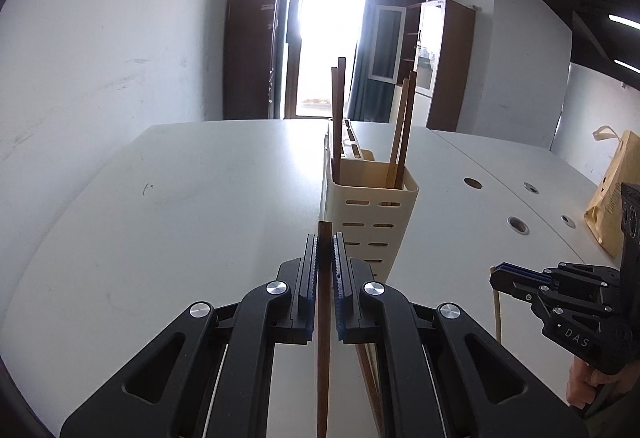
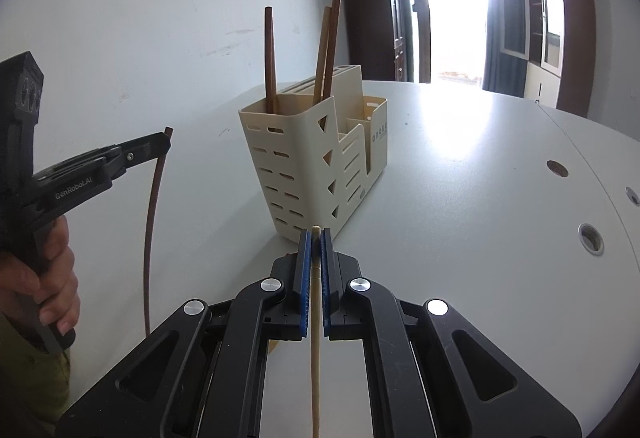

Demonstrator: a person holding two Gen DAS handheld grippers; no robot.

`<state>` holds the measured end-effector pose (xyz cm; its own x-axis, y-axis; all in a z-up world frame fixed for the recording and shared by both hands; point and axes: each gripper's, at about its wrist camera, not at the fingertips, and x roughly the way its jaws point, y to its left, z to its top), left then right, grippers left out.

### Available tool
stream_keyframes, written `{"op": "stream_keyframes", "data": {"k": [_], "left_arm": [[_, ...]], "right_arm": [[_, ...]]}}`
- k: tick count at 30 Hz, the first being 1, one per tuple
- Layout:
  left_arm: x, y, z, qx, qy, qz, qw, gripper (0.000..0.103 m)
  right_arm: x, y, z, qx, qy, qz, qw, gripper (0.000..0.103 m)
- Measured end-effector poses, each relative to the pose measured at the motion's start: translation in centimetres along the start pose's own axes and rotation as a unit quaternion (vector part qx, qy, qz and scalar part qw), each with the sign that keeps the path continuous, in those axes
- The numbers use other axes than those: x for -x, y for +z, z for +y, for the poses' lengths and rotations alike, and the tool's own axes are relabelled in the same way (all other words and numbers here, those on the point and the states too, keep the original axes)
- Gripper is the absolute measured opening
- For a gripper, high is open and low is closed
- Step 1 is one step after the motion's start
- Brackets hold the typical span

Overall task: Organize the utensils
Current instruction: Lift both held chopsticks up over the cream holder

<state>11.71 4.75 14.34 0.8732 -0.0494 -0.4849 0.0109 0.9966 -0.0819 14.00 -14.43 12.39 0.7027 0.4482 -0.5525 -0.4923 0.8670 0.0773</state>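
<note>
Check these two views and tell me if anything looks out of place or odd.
Nothing looks spilled or damaged. The cream plastic utensil holder stands upright on the white table, with brown wooden chopsticks leaning unevenly in its front compartment. Each gripper is shut on one chopstick: the left gripper on a dark brown chopstick, the right gripper on a pale wooden chopstick.

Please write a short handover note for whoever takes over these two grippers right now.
Left gripper: shut on a dark brown chopstick, held near its top, hanging down.
Right gripper: shut on a light chopstick, gripped the same way.
Cream utensil holder stands on the white table, ahead of both grippers.
Done: four chopsticks already stand in the holder's tall front compartment.
Left: drop both held chopsticks into that compartment. At least one more stick seems to lie on the table beneath the left gripper; check there.
</note>
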Motion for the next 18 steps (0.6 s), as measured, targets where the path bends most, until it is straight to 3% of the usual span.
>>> {"op": "stream_keyframes", "data": {"k": [18], "left_arm": [[4.2, 1.1, -1.4, -0.008, -0.013, -0.051, 0.9986, 0.007]], "right_arm": [[2.5, 1.2, 0.5, 0.005, 0.001, -0.047, 0.999, 0.005]]}}
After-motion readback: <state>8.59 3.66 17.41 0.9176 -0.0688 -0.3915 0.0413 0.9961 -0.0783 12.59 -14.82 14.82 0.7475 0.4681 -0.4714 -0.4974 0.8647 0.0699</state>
